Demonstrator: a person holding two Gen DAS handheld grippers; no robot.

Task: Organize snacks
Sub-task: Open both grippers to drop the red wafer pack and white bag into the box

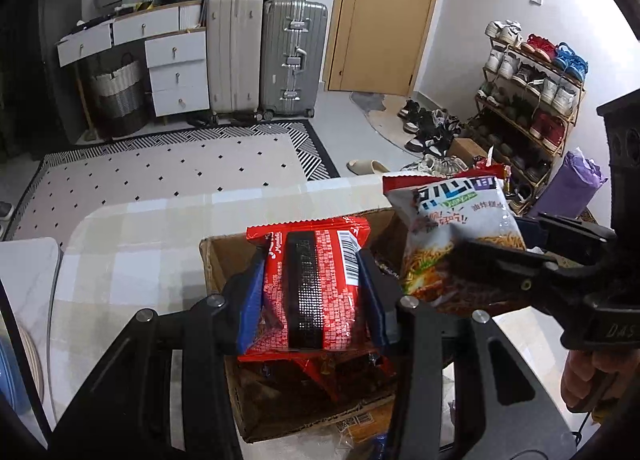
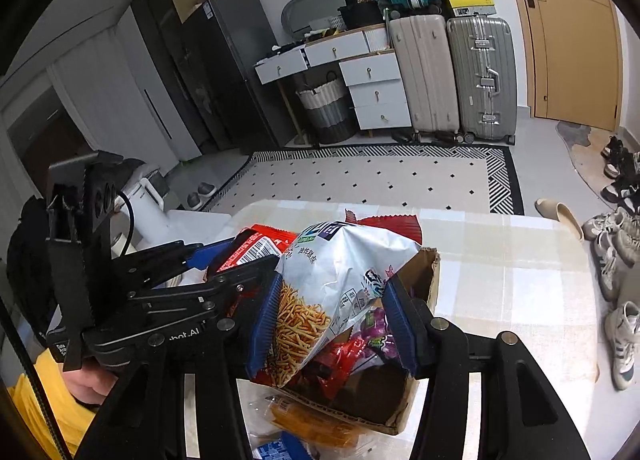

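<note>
Cardboard box, flaps up, sits on checked tablecloth w/ bare cloth to its left and far side; inside lie crinkly red and purple packets. Left gripper clamps a glossy red packet above the box. Right gripper pinches a silver noodle-snack bag over the box's right part.

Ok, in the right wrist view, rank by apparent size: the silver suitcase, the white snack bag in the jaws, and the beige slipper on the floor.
1. white snack bag, though it sits right at the camera, so nearness inflates it.
2. silver suitcase, clearly far away, and not much smaller in the frame.
3. beige slipper, plainly the smallest.
</note>
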